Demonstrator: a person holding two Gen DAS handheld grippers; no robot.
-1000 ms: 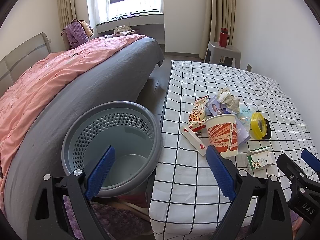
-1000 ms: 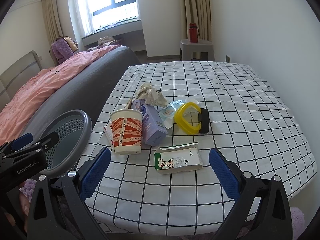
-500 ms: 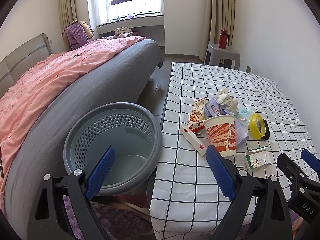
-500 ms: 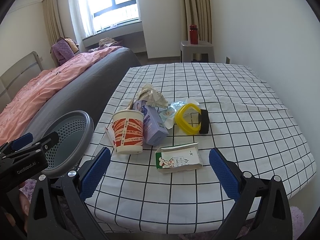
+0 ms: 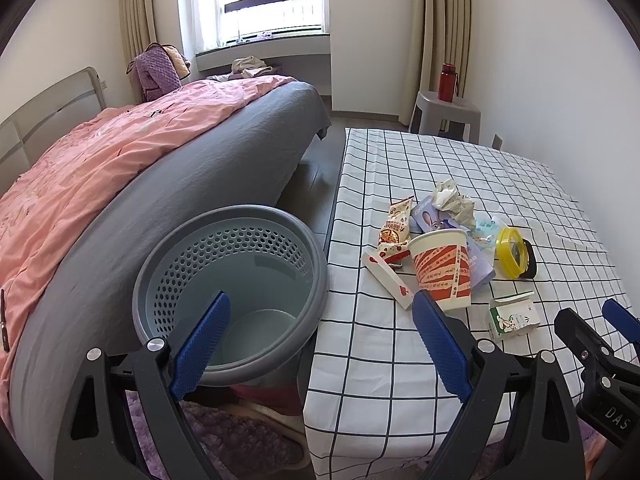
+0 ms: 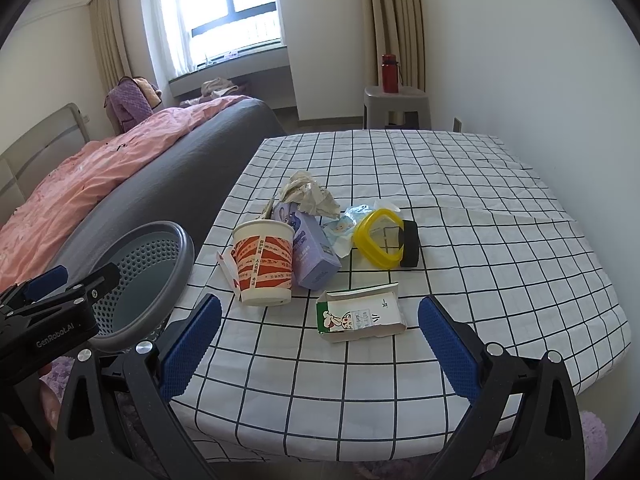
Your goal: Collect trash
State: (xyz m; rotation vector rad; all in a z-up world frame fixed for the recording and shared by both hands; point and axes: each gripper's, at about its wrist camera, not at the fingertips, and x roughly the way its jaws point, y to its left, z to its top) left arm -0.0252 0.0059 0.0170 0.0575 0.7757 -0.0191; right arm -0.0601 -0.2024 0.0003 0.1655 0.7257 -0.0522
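Nearest the camera, the right gripper (image 6: 318,346) hangs over the near edge of the table (image 6: 500,248), fingers (image 6: 192,346) spread wide and holding nothing. The left gripper (image 5: 320,344) is likewise wide open and empty; it straddles the gap between the bin (image 5: 232,296) and the table edge, pointing forward, slightly downward.

Just beyond the right gripper's fingers lies a flattened milk carton (image 6: 362,314), the closest piece of trash. Behind it stands an upright paper cup (image 6: 264,262), touching a purple box (image 6: 314,250). A flat white packet (image 5: 386,276) and a snack wrapper (image 5: 396,230) lie to the cup's left. Further back are a crumpled paper wad (image 6: 308,196), a small blue-and-white sachet (image 6: 340,228) and a yellow-rimmed lid (image 6: 378,238) leaning on a black object (image 6: 410,244).

The bin stands on the floor between bed (image 5: 140,184) and table, and appears empty as far as its interior shows.

Judged progress: collection has not started; every item is still on the table. The carton is the likely first target.
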